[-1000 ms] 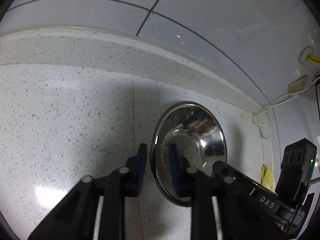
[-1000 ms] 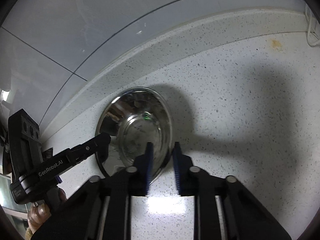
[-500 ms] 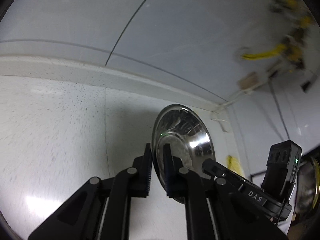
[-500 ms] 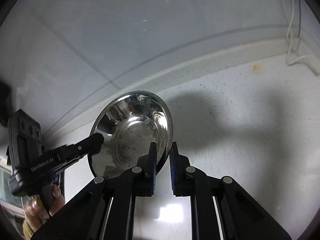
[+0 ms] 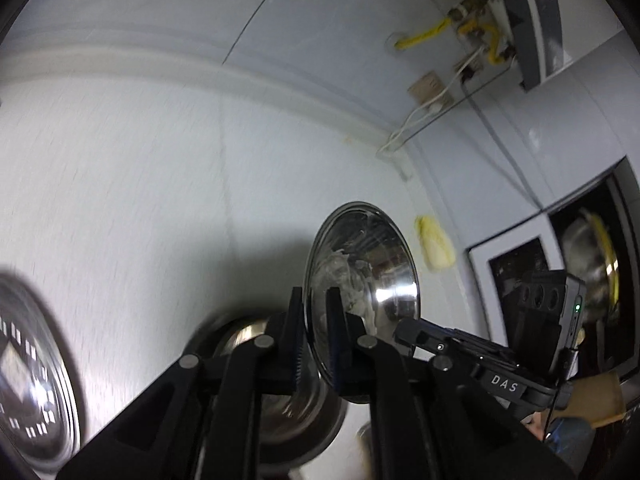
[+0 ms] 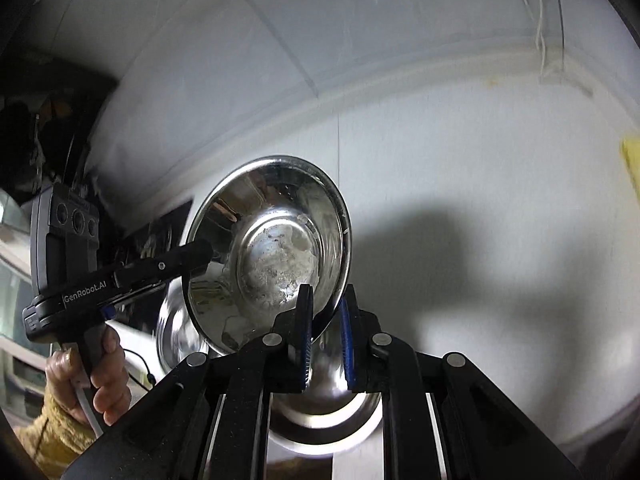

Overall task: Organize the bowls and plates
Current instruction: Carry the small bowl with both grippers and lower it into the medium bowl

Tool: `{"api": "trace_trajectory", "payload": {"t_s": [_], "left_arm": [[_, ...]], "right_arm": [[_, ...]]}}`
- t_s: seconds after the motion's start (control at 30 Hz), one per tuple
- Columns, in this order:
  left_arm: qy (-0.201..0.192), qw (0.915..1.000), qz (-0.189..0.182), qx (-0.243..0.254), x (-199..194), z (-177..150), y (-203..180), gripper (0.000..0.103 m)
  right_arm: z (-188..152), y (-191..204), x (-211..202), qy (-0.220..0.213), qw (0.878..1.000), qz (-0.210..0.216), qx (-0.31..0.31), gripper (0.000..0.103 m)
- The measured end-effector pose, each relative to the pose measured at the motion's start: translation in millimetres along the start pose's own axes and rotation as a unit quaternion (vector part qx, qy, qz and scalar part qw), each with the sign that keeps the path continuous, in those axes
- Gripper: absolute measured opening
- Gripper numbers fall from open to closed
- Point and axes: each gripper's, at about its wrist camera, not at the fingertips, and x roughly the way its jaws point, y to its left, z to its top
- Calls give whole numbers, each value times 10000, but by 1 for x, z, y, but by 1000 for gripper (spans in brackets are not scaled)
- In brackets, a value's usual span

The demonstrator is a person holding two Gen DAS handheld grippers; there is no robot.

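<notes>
1. Pale speckled stone desk [image 5: 132, 184] fills the view, blurred; a raised lip runs along its far edge where it meets the wall.
2. A thin seam crosses the desk from far to near, visible in both wrist views.
3. On it, near side, a steel bowl [image 5: 296, 412] sits under the claws; the right wrist view shows it too [image 6: 320, 416], partly hidden.
4. At the near left edge of the left wrist view, another shiny steel dish [image 5: 32, 368], reflecting light.
5. Far right, by the corner, a yellow cloth-like lump [image 5: 436, 246] lies on the desk; what it is cannot be told.
6. A white cable [image 5: 404, 136] drops to the far right corner.
</notes>
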Motion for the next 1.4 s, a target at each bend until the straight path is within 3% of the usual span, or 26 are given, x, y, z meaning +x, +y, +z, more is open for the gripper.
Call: {"api": "trace_trajectory", "payload": {"t_s": [0.13,0.33,0.67,1.4], "left_arm": [[322,9990,235,-212,19,-40,26,9],[583,9961,504,-426,38,-62,52,9],[521,9959,596,-448,34,-70,60,9],[497,9946,770,-481,38,-57,73,9]], "right_arm": [[-28,-13,29,411,9989,50,199,12],[-41,-19,42,702,9971,48,283,12],[-46,-6,62,814,9963,41,259,12],[-56,-3,67,909,9957,9,192,14]]}}
